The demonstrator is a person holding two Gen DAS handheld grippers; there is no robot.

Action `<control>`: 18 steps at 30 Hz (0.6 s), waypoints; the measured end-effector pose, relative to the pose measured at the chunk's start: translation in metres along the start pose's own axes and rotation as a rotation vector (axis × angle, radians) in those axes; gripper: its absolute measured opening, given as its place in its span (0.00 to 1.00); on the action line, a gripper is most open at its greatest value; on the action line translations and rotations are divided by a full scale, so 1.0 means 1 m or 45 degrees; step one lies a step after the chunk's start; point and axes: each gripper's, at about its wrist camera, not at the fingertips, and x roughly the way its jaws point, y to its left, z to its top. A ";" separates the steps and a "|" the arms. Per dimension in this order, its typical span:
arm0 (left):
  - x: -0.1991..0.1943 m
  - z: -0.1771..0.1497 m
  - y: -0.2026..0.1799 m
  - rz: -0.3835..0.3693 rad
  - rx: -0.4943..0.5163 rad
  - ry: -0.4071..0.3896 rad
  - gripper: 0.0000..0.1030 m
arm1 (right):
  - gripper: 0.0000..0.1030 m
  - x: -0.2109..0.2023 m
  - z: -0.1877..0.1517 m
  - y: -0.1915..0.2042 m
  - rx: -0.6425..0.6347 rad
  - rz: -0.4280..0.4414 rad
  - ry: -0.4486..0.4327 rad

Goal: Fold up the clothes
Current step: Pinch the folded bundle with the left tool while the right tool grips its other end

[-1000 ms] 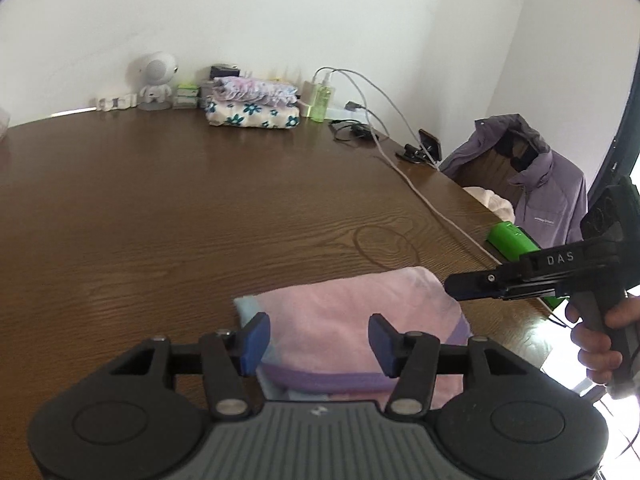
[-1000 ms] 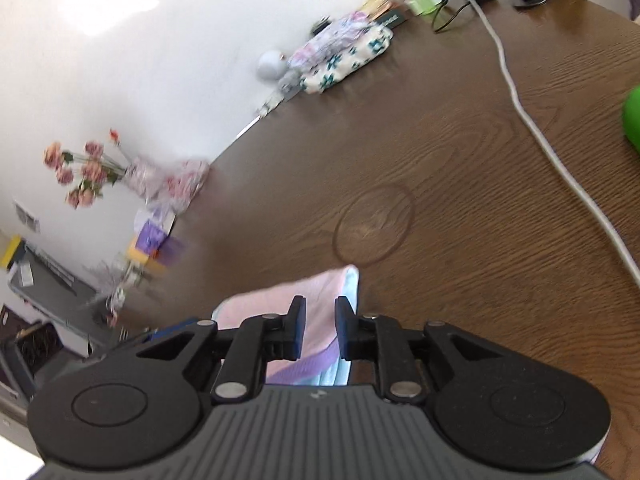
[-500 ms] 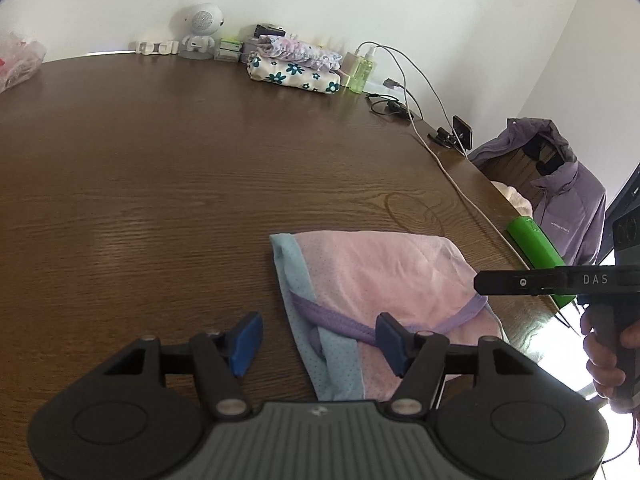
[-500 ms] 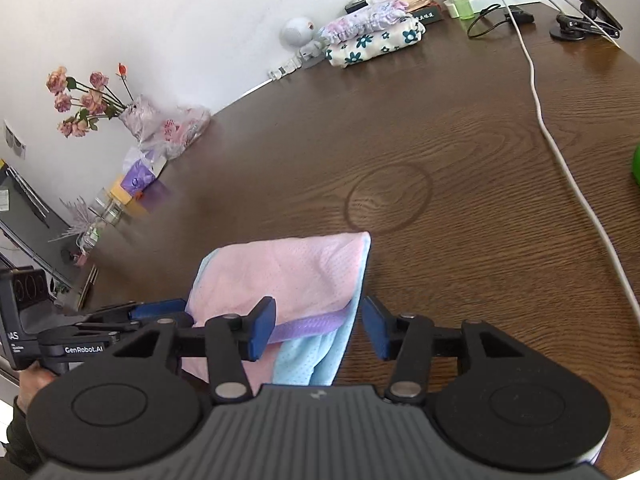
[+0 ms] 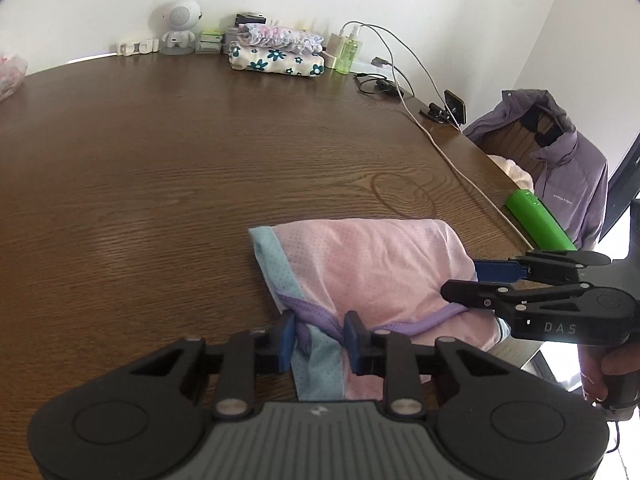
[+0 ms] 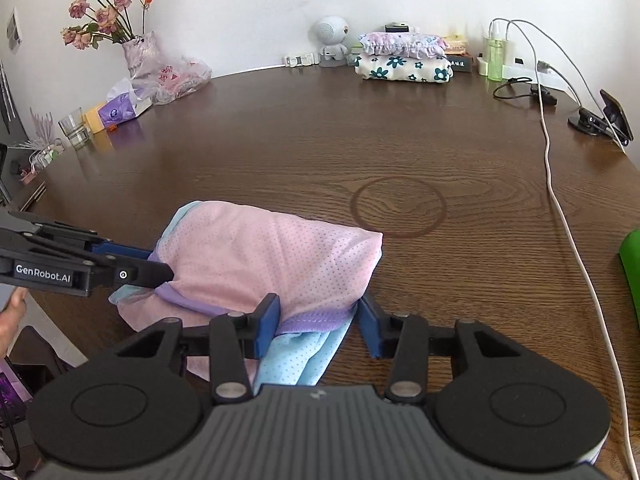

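Left gripper [image 5: 319, 340] has just closed, pinching the pink garment's [image 5: 368, 264] purple hem; right gripper [image 6: 318, 322] (closing slightly) straddles it unclamped; uneven pull risks unfolding.

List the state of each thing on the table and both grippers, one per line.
pink garment: folded, near edge hanging off the table.
left gripper: jaws just closing, pinching the purple hem.
right gripper: jaws just closing, garment between them, right pad clear.
floral clothes stack: folded, piled by the wall.
drinking glass: upright, seemingly empty.
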 end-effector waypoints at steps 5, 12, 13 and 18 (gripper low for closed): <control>0.001 -0.001 0.000 0.024 -0.041 -0.025 0.13 | 0.38 0.004 0.004 0.001 -0.003 0.001 -0.018; 0.001 -0.001 -0.005 0.067 -0.023 -0.070 0.09 | 0.18 0.011 0.009 0.006 -0.022 0.019 -0.029; 0.003 0.000 -0.004 0.078 -0.019 -0.077 0.09 | 0.17 0.013 0.011 0.007 -0.030 0.015 -0.032; 0.011 0.010 0.000 0.137 -0.005 -0.135 0.14 | 0.18 0.026 0.024 0.001 0.018 0.004 -0.048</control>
